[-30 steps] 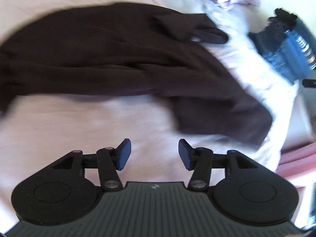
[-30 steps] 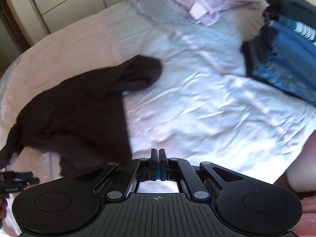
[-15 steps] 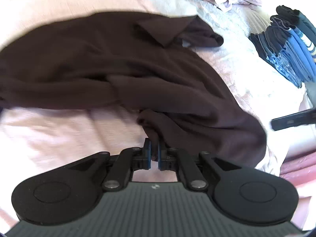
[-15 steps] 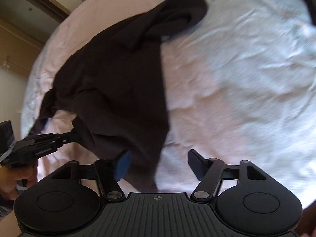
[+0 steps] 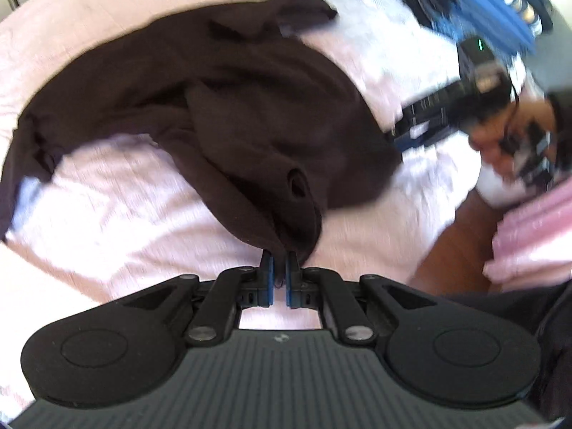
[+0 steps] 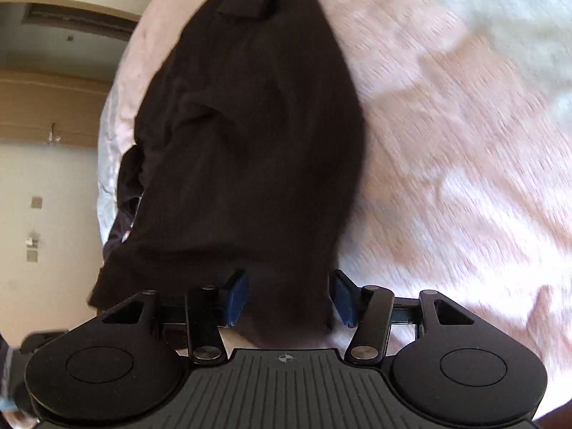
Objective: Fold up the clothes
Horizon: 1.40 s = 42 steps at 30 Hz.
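Here the dark brown shirt (image 5: pixel 250 107) lies rumpled on the bed (image 5: pixel 107 196), and the step in hand looks like the first gathering: getting two holds on the garment so that it can be lifted or spread flat before any fold. The left tool (image 5: pixel 279 268) is clenched on a bunched edge of the shirt, a hem or a sleeve end by the round opening just ahead of it, though I cannot tell which; the cloth runs from its tips forward and to the left. The right tool (image 6: pixel 289 296) is released, its blue pads (image 6: pixel 237 295) standing wide with a tongue of the shirt lying between them, so the fabric is in the gap but not yet pinched. In the right wrist view the collar (image 6: pixel 250 0) sits far ahead of that tool, so the right hold would fall near the bottom edge. In the left wrist view the right tool shows ahead and to the right, at the shirt's far edge, with a blurred stack of blue clothes (image 5: pixel 493 7) beyond it. The next move, as I judge it, calls for closing the right tool on the cloth between its pads, taking a single layer if possible, then drawing the two tools apart to pull the shirt taut.
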Each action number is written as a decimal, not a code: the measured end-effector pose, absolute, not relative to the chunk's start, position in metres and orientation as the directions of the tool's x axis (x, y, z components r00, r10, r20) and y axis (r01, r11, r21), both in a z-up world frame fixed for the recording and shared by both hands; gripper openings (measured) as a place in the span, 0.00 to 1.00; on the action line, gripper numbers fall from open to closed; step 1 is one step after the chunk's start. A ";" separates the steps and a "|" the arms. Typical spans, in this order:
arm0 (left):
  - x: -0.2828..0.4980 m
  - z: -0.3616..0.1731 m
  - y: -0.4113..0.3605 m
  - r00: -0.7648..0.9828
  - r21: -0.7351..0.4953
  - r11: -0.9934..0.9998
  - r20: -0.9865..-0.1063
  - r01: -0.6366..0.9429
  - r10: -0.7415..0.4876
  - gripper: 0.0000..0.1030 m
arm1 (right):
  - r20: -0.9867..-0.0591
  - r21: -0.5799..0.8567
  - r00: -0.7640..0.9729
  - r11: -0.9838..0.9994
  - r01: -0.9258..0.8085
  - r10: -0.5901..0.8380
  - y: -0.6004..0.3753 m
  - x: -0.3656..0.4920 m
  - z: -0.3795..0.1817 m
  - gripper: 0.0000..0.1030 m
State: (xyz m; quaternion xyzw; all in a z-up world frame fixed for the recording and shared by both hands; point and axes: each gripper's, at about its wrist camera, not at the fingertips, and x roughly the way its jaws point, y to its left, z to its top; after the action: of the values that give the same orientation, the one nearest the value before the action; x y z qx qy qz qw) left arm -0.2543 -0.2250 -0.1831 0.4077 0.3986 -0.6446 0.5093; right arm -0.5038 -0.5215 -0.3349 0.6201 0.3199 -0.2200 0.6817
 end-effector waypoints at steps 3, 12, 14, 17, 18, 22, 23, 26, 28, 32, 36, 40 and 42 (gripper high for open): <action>-0.241 -0.190 -0.218 -0.149 -0.125 -0.092 -0.934 0.988 -0.324 0.06 | -0.720 0.693 0.686 0.144 0.706 0.104 -0.513 -0.503 -0.338 0.53; -0.178 -0.200 -0.201 -0.162 -0.227 0.133 -0.912 0.965 -0.377 0.32 | -0.736 0.675 0.668 0.210 0.708 0.111 -0.509 -0.484 -0.339 0.06; -0.169 -0.207 -0.204 -0.189 -0.275 0.176 -0.901 0.945 -0.391 0.37 | -0.759 0.645 0.642 0.248 0.723 0.104 -0.513 -0.489 -0.325 0.06; -0.162 -0.224 -0.217 -0.244 -0.354 0.223 -0.881 0.908 -0.405 0.38 | -0.821 0.549 0.568 0.352 0.758 0.057 -0.516 -0.511 -0.290 0.05; -0.165 -0.232 -0.223 -0.257 -0.364 0.227 -0.883 0.903 -0.392 0.38 | -0.844 0.507 0.536 0.372 0.777 0.029 -0.519 -0.523 -0.279 0.05; -0.183 -0.268 -0.250 -0.297 -0.375 0.229 -0.902 0.898 -0.315 0.05 | -0.907 0.349 0.414 0.410 0.843 -0.079 -0.531 -0.566 -0.245 0.05; -0.185 -0.268 -0.251 -0.290 -0.365 0.220 -0.905 0.905 -0.311 0.02 | -0.917 0.316 0.387 0.415 0.853 -0.099 -0.532 -0.573 -0.240 0.05; -0.184 -0.243 -0.236 -0.250 -0.325 0.189 -0.907 0.926 -0.339 0.02 | -0.928 0.264 0.354 0.467 0.844 -0.115 -0.537 -0.575 -0.228 0.05; -0.174 -0.216 -0.210 -0.215 -0.291 0.197 -0.918 0.936 -0.333 0.02 | -0.934 0.230 0.333 0.502 0.834 -0.126 -0.541 -0.576 -0.220 0.05; -0.156 -0.171 -0.158 -0.148 -0.219 0.226 -0.944 0.949 -0.295 0.02 | -0.939 0.229 0.334 0.573 0.787 -0.084 -0.524 -0.565 -0.212 0.05; -0.156 -0.185 -0.130 -0.112 -0.165 0.273 -0.973 0.948 -0.201 0.03 | -0.944 0.270 0.329 0.605 0.749 0.013 -0.503 -0.546 -0.231 0.05; -0.165 -0.216 -0.132 -0.109 -0.134 0.299 -0.989 0.945 -0.101 0.07 | -0.956 0.271 0.283 0.583 0.766 0.072 -0.490 -0.541 -0.266 0.05; -0.165 -0.214 -0.130 -0.086 -0.103 0.291 -0.994 0.951 -0.073 0.13 | -0.958 0.277 0.270 0.545 0.791 0.094 -0.494 -0.545 -0.273 0.06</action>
State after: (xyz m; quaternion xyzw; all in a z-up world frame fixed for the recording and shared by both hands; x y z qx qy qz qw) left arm -0.1648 -0.1300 -0.2144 0.3805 0.5772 -0.4579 0.5589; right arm -0.5449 -0.4937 -0.2729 0.4038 0.5483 -0.2534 0.6871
